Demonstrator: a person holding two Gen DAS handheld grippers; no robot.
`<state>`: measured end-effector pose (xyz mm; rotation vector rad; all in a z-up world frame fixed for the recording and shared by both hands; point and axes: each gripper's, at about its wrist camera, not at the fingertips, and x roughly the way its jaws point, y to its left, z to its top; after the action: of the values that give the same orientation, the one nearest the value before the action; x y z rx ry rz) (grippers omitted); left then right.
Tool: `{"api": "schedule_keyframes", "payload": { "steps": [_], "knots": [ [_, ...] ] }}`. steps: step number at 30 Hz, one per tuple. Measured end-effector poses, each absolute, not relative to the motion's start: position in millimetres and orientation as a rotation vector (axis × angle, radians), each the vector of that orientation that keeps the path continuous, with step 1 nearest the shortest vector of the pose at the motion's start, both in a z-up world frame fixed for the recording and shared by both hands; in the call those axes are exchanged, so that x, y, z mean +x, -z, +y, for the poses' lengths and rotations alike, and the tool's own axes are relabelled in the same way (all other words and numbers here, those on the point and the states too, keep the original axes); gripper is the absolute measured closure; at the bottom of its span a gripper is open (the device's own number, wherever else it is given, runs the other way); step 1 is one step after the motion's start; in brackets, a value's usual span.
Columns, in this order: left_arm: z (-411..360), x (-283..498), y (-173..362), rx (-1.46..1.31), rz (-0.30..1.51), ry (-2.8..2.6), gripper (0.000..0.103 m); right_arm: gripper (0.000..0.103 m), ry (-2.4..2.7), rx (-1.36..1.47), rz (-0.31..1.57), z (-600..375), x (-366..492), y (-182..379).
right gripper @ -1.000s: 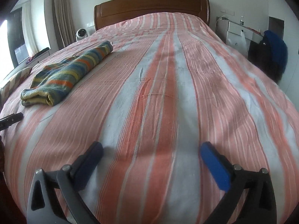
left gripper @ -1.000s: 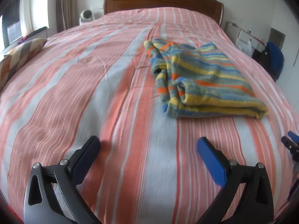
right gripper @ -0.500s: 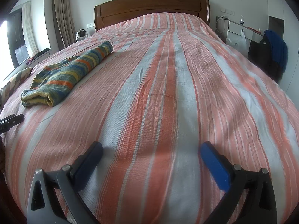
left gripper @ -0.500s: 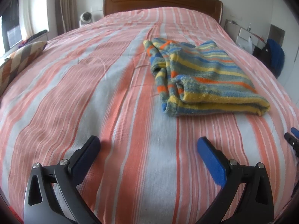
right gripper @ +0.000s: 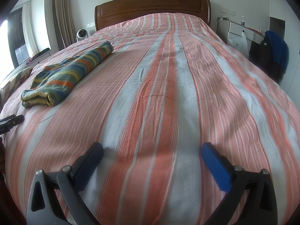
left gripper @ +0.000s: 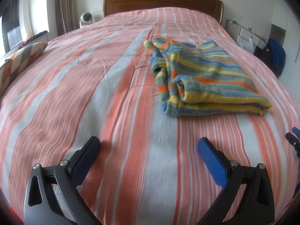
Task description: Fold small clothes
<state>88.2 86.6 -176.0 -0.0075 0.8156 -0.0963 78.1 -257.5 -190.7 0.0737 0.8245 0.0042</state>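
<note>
From your left wrist camera, your left gripper (left gripper: 149, 146) sits low over the striped bedspread (left gripper: 116, 97) with its two fingers spread wide and nothing between them. The folded striped knit garment (left gripper: 204, 78) lies ahead and to the right of those fingers, well apart from them, resting flat on the bed with its thick folded edge facing you. At the far right edge you can see the tip of your right gripper (left gripper: 293, 137) just above the cover, near the garment's right corner but not touching it. A patterned cushion (left gripper: 17, 63) sits off the bed's left side, and the wooden headboard (left gripper: 163, 1) closes the far end.

From your right wrist camera, your right gripper (right gripper: 151, 151) also has its fingers wide apart and holds nothing, over bare bedspread. The garment (right gripper: 69, 75) lies far to the left here, running lengthwise toward the headboard. Your left gripper (right gripper: 11, 121) pokes in at the left edge, just short of the garment's near end.
</note>
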Motion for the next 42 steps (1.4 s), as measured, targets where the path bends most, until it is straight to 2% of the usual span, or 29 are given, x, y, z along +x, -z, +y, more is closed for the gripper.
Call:
{"api": "schedule_keyframes", "payload": {
  "steps": [25,28,31,33,37,39,42],
  "knots": [
    [88,89,175,-0.01,0.83,0.101,0.0,0.0,-0.004,0.073,0.824,-257,78,191],
    [94,89,160,-0.029,0.859,0.101,0.003,0.0,-0.001,0.064,0.848,-256,80,188],
    [106,91,124,-0.12,0.765,0.144,0.003,0.0,-0.027,0.109,0.901,-259,85,172],
    [108,114,112,-0.227,0.79,0.234,0.002,0.0,-0.139,0.252,0.85,-262,95,151],
    [96,196,127,-0.392,0.99,0.395,0.002,0.0,-0.327,0.376,0.835,-245,156,125],
    [93,238,145,-0.348,1.053,0.316,0.003,0.002,-0.421,0.456,0.862,-232,202,126],
    [88,273,159,-0.213,1.094,0.226,0.002,0.009,-0.492,0.543,0.953,-214,271,146]
  ]
}}
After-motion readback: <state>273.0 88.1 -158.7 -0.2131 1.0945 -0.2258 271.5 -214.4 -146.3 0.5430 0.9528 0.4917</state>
